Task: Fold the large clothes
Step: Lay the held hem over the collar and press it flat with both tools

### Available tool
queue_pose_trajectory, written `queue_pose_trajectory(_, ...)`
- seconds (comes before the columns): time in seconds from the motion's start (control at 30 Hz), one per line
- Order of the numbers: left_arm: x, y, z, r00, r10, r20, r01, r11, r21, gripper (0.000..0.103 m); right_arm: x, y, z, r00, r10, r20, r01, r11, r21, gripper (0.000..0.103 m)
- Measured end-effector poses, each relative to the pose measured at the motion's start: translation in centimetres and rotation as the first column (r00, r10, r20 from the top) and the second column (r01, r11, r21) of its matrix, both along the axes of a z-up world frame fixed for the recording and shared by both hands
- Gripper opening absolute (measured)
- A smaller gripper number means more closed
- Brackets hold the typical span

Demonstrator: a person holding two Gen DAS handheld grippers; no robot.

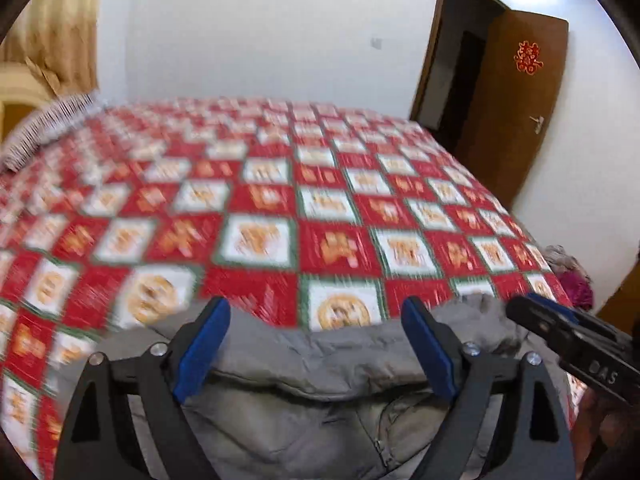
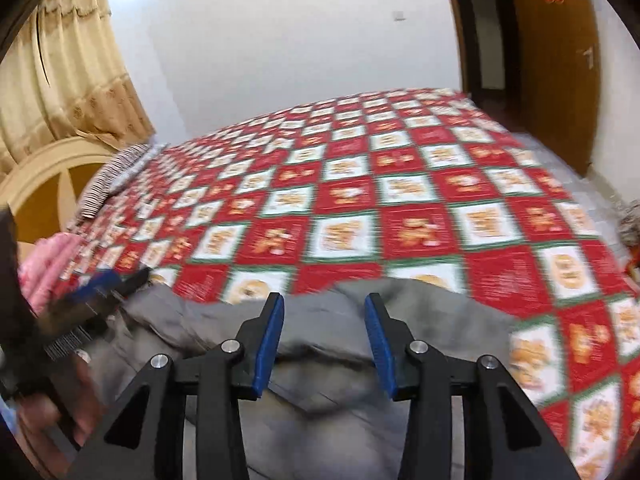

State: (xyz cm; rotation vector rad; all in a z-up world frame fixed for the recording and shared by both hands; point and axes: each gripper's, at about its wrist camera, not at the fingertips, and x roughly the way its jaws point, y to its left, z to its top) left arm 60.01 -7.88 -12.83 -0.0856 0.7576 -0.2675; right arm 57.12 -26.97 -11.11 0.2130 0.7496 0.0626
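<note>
Lying beneath both open tongs [image 1: 316,320]: grey jacket [image 1: 312,392]

One grey jacket [image 1: 312,364], one bed [image 1: 280,200], one pillow [image 1: 44,128], one door [image 1: 516,108]

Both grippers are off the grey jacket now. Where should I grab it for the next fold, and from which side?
Take the grey jacket by its puffy far edge, where the fabric bunches into a raised ridge. Come from the near side, over the jacket, with each gripper's fingers straddling that ridge; the flat middle gives nothing to pinch.
</note>
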Motion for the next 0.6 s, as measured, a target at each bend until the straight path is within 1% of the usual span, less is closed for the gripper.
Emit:
queue_pose_trajectory(0.07, 0.5, -0.1, -2.4, 0.998, 0.036, -0.049, -0.033, 0.997, 0.063, 0.089, 1.4, 1.3, -1.3, 1.0, 0.003, -0.026, -0.003, 1.0, -0.025, 0.043)
queue_pose_trajectory(0.13, 0.5, 0.0, -4.1, 0.997, 0.032, -0.074, -0.026, 0.996, 0.087, 0.089, 1.9, 1.6, -2.7, 0.998, -0.004, -0.059, 0.002, 1.0, -0.022, 0.043)
queue_pose_trajectory(0.17, 0.4, 0.0, -4.4, 0.996, 0.03, -0.079, -0.022, 0.995, 0.093, 0.089, 2.1, 1.7, -3.6, 0.997, -0.005, -0.077, 0.003, 1.0, -0.021, 0.043)
queue_pose_trajectory(0.3, -0.2, -0.4, -5.2, 0.998, 0.025, -0.062, -0.017, 0.992, 0.128, 0.089, 1.6, 1.5, -6.1, 0.994, -0.002, -0.111, -0.002, 0.999, -0.037, 0.043)
queue_pose_trajectory(0.4, -0.3, -0.7, -5.6, 0.998, 0.033, -0.061, -0.024, 0.989, 0.149, 0.09, 1.4, 0.9, -6.7, 0.993, -0.007, -0.119, 0.003, 0.999, -0.034, 0.043)
queue_pose_trajectory(0.53, -0.3, -0.8, -6.5, 0.997, 0.045, -0.065, -0.033, 0.985, 0.166, 0.09, 1.2, 1.2, -7.4, 0.993, 0.006, -0.122, -0.016, 0.997, -0.082, 0.043)
queue_pose_trajectory(0.6, -0.3, -1.0, -6.7, 0.997, 0.048, -0.065, -0.036, 0.984, 0.175, 0.09, 1.3, 1.3, -7.9, 0.992, 0.006, -0.125, -0.018, 0.996, -0.091, 0.043)
